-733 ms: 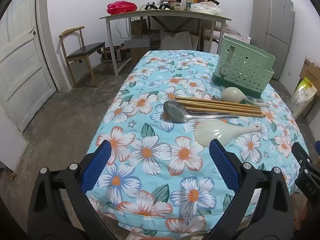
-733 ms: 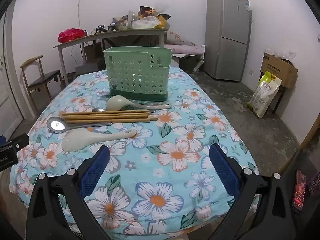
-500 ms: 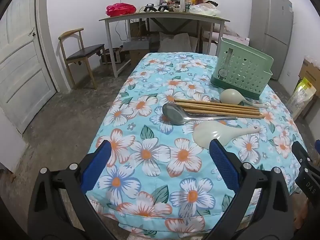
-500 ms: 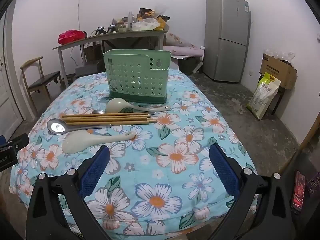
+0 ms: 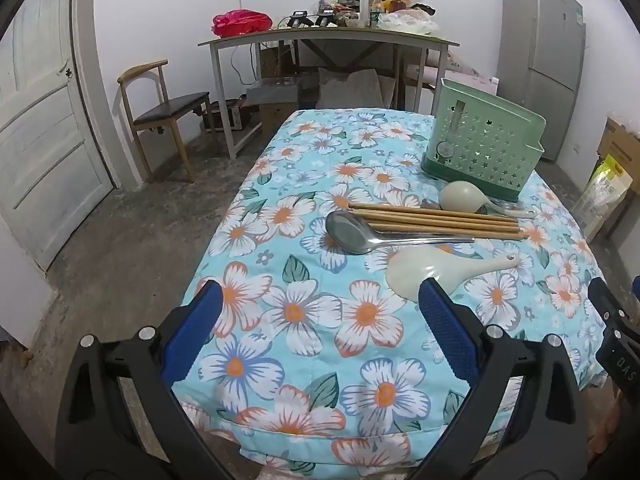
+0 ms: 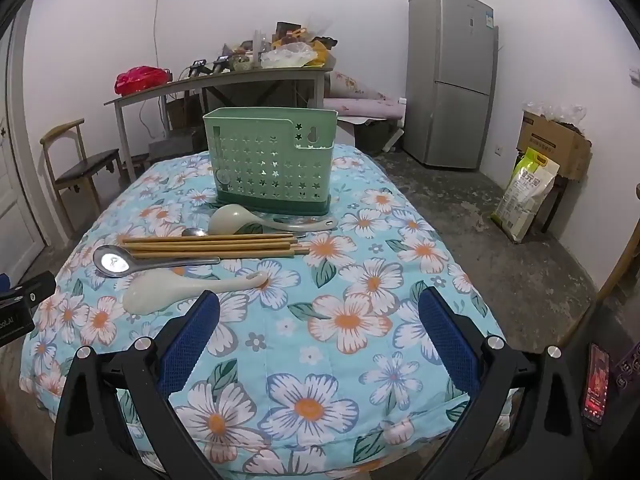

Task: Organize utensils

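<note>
A green perforated utensil holder (image 5: 484,156) (image 6: 272,164) stands upright on the floral tablecloth (image 5: 304,312) (image 6: 360,280). In front of it lie a pale green ladle (image 5: 464,198) (image 6: 240,218), a small metal spoon (image 6: 195,232), several wooden chopsticks (image 5: 436,220) (image 6: 212,245), a steel ladle (image 5: 352,232) (image 6: 116,261) and a pale rice paddle (image 5: 424,270) (image 6: 160,292). My left gripper (image 5: 318,300) is open and empty above the near table edge, its right fingertip just before the paddle. My right gripper (image 6: 318,300) is open and empty, right of the paddle.
A cluttered grey desk (image 5: 328,36) stands behind the table, a wooden chair (image 5: 160,108) at left, a door (image 5: 36,120) far left. A fridge (image 6: 452,80), a cardboard box (image 6: 552,144) and a rice sack (image 6: 524,196) stand at right.
Both grippers have drawn back and risen slightly, so the utensils sit a little lower and farther in view. Nothing on the table has moved.
</note>
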The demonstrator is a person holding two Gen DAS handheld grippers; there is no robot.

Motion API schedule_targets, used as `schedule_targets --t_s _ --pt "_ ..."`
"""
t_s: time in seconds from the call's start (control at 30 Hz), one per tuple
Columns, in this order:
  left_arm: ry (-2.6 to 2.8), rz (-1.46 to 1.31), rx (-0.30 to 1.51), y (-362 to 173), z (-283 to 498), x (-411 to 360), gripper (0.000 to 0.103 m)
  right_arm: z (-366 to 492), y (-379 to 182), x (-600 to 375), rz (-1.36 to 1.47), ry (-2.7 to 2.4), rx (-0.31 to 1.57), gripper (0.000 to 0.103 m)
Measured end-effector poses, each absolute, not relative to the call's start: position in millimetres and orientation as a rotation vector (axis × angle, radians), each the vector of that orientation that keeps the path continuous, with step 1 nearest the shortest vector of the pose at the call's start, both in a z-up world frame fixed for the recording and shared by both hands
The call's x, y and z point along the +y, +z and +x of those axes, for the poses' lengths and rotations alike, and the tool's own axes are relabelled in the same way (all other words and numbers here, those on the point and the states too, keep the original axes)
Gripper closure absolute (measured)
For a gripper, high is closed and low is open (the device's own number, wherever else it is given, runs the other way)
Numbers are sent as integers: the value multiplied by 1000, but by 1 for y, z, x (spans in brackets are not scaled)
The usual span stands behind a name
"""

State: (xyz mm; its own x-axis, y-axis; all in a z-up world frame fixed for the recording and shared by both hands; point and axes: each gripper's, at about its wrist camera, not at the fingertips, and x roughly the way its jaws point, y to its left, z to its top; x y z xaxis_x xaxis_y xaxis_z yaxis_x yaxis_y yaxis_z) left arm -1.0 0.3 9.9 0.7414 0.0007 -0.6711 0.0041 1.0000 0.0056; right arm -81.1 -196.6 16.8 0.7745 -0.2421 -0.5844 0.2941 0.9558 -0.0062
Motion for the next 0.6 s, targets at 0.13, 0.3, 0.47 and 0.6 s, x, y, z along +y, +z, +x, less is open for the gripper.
schedule_targets --t_s 0.13,0.3,0.47,0.6 --pt "0 7 739 9 -2 4 9 -81 17 -196 83 -295 615 6" --pt "3 11 740 9 -2 4 9 -81 17 -195 83 -294 614 6" --pt "6 17 740 8 -1 5 9 -80 17 -195 82 -292 610 6" --pt "17 28 738 8 0 5 9 -80 17 -195 82 -290 608 6"
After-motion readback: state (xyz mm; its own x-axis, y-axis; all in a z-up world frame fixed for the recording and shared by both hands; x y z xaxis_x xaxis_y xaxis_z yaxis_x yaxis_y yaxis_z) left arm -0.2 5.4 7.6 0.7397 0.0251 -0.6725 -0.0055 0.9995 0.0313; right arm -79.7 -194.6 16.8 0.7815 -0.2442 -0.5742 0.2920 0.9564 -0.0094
